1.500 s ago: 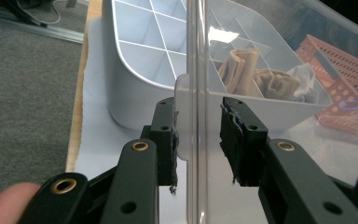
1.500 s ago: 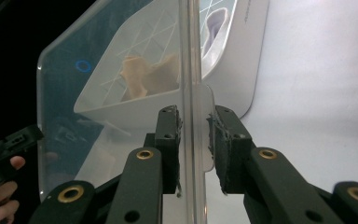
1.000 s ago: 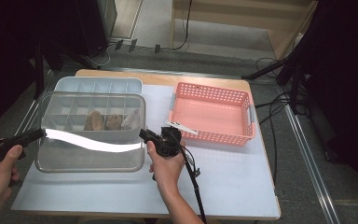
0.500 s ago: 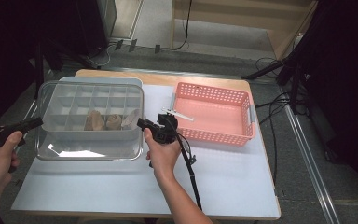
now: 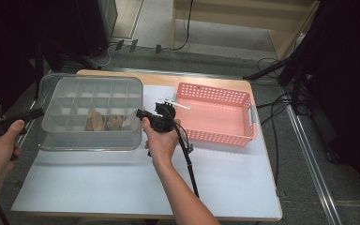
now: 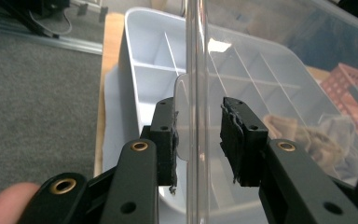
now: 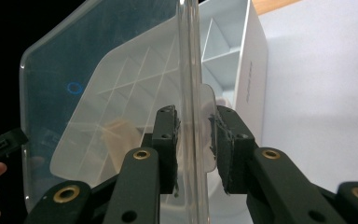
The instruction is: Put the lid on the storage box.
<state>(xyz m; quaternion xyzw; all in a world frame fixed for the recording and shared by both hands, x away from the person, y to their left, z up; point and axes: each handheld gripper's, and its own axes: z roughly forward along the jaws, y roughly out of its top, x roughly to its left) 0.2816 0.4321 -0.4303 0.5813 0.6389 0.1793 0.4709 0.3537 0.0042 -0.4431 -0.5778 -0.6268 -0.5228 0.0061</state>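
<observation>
A clear plastic lid (image 5: 91, 93) hangs almost flat over a white compartment box (image 6: 140, 70), carried by both grippers. My left gripper (image 5: 37, 112) is shut on the tab at the lid's left short edge, and the rim (image 6: 196, 70) stands upright between its pads. At the opposite edge, by the basket, my right gripper (image 5: 139, 114) is shut on the lid (image 7: 121, 70), its pads pressing both sides of the rim. Several crumpled brownish things (image 5: 104, 123) lie in the box's near compartments, seen through the lid.
A pink perforated basket (image 5: 215, 112) stands to the right of the box on the white table top (image 5: 122, 187). The right gripper's cable (image 5: 187, 159) trails back along the forearm. Dark stands and cables surround the table on the floor.
Both hands have carried the lid away from the person and a little upward. It was tilted in front of the box and now lies flatter, directly over it.
</observation>
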